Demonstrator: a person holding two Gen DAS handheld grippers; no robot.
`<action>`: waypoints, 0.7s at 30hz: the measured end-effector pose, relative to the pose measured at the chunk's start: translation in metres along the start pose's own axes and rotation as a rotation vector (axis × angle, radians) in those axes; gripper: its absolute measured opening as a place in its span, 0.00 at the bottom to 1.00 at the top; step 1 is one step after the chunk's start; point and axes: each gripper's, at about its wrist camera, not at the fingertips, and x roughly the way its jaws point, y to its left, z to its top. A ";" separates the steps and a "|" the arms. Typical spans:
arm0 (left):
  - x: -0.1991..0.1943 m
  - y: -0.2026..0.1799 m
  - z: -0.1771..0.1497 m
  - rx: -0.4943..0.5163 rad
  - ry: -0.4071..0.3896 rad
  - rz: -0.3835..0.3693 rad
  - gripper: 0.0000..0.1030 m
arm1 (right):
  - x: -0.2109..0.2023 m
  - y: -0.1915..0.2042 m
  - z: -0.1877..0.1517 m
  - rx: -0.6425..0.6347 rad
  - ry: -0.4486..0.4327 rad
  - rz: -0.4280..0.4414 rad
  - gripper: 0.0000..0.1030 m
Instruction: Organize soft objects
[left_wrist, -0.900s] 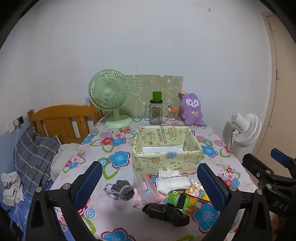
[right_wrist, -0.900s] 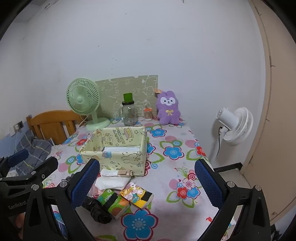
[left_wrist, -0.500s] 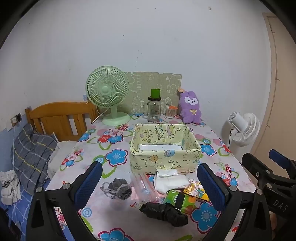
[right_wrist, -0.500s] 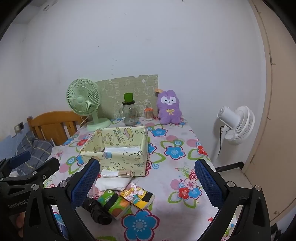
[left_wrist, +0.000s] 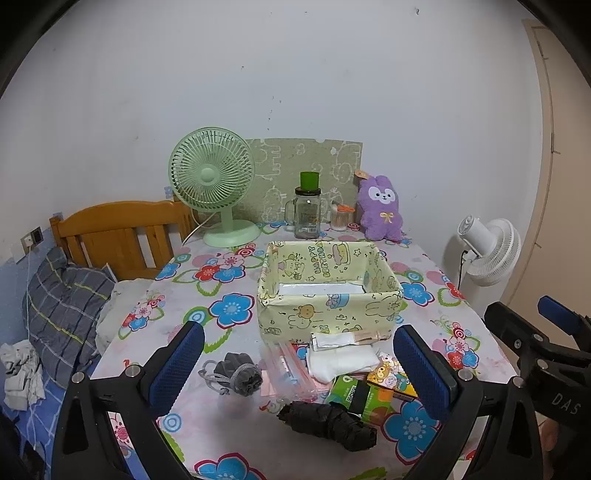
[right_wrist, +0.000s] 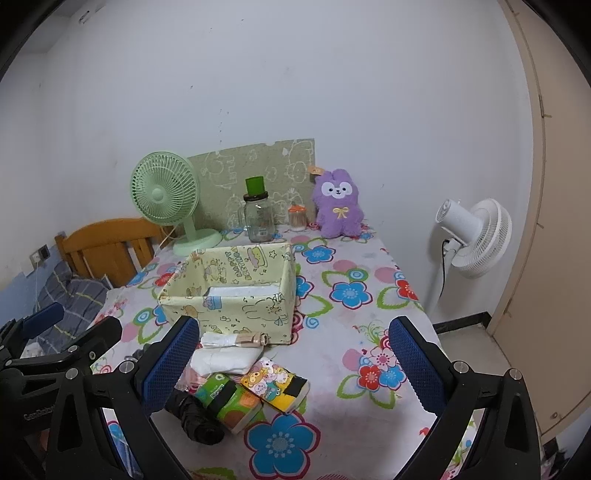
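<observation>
Counter (left_wrist: 236, 325) with flowered cloth. Fabric bin (left_wrist: 327, 286) at centre, a white flat item lying inside. Soft items bunched at the bin's 6 o'clock: white cloth (left_wrist: 341, 361), grey pouch (left_wrist: 240, 374) toward 8 o'clock, black bundle (left_wrist: 328, 422) nearest the viewer, green pack (right_wrist: 225, 400) and cartoon pack (right_wrist: 275, 384) side by side at its right. Purple plush (left_wrist: 380, 212) at the bin's 1 o'clock, by the wall. Left hand-held gripper (left_wrist: 299, 365) spread fully, nothing between its pads, hovering over the pile. Right hand-held gripper (right_wrist: 291, 363) likewise fully spread and empty.
</observation>
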 end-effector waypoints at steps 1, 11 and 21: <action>-0.001 0.000 0.000 -0.001 -0.002 -0.002 1.00 | 0.000 0.000 0.000 0.004 0.000 -0.002 1.00; -0.002 0.002 0.002 -0.007 0.004 -0.010 1.00 | 0.000 0.000 0.002 0.010 0.001 -0.006 1.00; -0.001 0.003 0.005 -0.008 0.008 -0.026 1.00 | 0.000 0.000 0.001 0.006 -0.003 -0.009 1.00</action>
